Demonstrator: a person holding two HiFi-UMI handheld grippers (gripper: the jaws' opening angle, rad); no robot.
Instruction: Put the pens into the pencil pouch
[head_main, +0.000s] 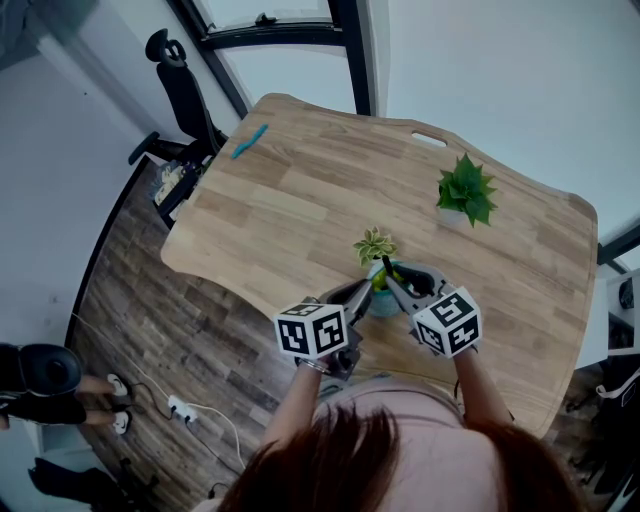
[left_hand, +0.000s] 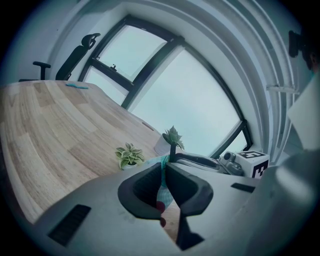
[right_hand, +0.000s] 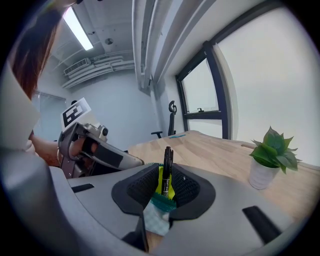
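A teal pencil pouch (head_main: 384, 303) hangs between my two grippers over the table's near edge. My left gripper (head_main: 362, 292) is shut on the pouch's fabric (left_hand: 161, 167), pinched between its dark pads. My right gripper (head_main: 395, 285) is shut on two pens standing upright: a black pen (right_hand: 166, 165) and a yellow marker (right_hand: 161, 184). Their lower ends go down into the pouch's teal mouth (right_hand: 157, 210). In the left gripper view the black pen's tip (left_hand: 173, 151) sticks up just past the fabric, with the right gripper (left_hand: 200, 161) behind it.
A small variegated plant (head_main: 375, 245) stands right behind the grippers, a larger green plant in a white pot (head_main: 465, 190) further right. A teal pen-like thing (head_main: 249, 141) lies at the table's far left corner by an office chair (head_main: 185, 85). A power strip (head_main: 182, 408) lies on the floor.
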